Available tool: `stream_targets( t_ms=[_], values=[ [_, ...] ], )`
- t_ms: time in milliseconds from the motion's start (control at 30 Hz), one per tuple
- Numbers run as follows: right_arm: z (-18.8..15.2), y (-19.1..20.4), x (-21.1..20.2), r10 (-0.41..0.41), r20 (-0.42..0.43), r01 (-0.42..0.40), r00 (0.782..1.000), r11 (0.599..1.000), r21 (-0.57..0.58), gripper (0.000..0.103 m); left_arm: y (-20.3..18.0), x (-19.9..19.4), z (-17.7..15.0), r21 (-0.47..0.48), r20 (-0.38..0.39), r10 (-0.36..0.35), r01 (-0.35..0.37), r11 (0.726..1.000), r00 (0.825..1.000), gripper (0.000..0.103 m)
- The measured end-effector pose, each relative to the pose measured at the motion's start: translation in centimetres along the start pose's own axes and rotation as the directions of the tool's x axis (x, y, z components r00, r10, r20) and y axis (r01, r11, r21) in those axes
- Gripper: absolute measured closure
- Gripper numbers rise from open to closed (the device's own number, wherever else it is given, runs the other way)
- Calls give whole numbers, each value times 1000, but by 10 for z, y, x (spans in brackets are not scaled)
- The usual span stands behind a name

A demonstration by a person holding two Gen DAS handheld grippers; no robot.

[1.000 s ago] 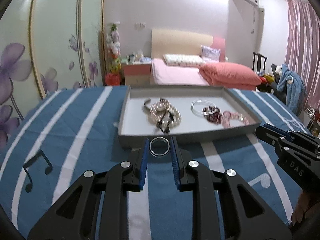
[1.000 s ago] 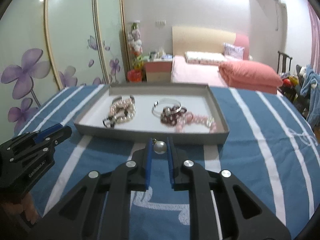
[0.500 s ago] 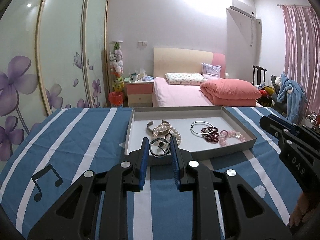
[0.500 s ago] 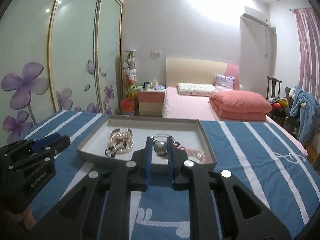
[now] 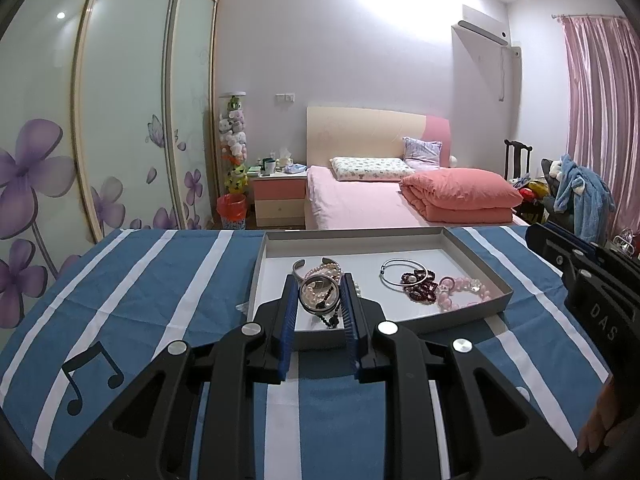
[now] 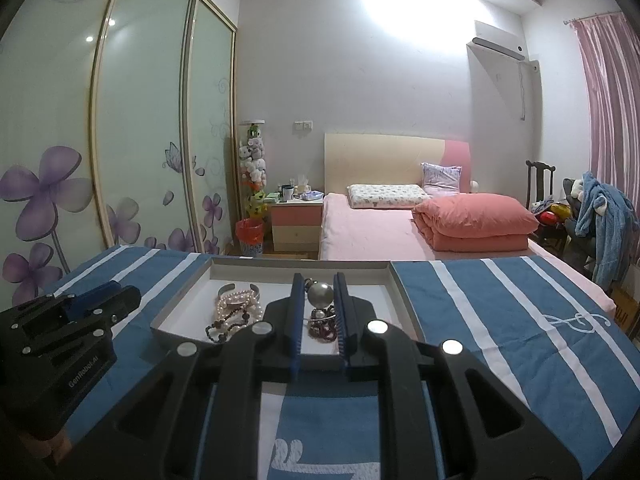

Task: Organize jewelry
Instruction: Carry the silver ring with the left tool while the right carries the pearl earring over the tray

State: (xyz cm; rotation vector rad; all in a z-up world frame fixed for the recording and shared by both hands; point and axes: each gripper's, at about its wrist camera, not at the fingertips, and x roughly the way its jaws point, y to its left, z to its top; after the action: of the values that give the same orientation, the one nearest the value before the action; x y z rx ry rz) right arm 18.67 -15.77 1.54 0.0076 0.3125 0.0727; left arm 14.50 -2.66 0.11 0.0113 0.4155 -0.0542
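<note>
On a table covered with a blue cloth [image 5: 168, 280] with white stripes and music-note prints, a shallow grey tray [image 5: 472, 256] with a white floor sits at the far middle, in front of a bedroom with a pink bed [image 5: 360, 200] and flowered wardrobe doors [image 5: 120, 120]. In the left wrist view, the left gripper [image 5: 320, 300] hovers at the tray's near edge, its 2 blue-padded jaws narrowed onto a thin silver ring [image 5: 319, 295] that stands upright between them, held at its sides. Inside the tray, a heap of pearl bracelets [image 5: 330, 270] with an open silver cuff lies on the left, partly hidden behind the gripper; on the right lie a silver bangle [image 5: 402, 272], a dark red bead bracelet [image 5: 420, 294] and a pink bead bracelet [image 5: 460, 290], touching one another. The right gripper [image 6: 319, 300] appears in its own view, jaws nearly closed on a round grey pearl [image 6: 320, 294] with a small cap on top, held above the tray's near edge. The black body of each gripper shows at the edge of the other's view. Part of a hand [image 5: 600, 428] shows at the lower right of the left view.
</note>
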Motion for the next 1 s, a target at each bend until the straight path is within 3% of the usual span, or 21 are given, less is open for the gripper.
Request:
stream_targets(
  t_ms=[500, 767, 1000],
  values=[
    [6, -1, 15, -3, -6, 3, 1000, 1000, -5, 88, -1, 21, 12, 12, -4, -4, 4, 1000, 1000, 81],
    [18, -11, 47, -2, -16, 3, 1000, 1000, 19, 88, 5, 49, 25, -11, -21, -18, 18, 1000, 1000, 80],
    [23, -21, 92, 40, -84, -35, 996, 997, 69, 88, 1, 79, 28, -16, -52, -54, 53, 998, 997, 80]
  ],
)
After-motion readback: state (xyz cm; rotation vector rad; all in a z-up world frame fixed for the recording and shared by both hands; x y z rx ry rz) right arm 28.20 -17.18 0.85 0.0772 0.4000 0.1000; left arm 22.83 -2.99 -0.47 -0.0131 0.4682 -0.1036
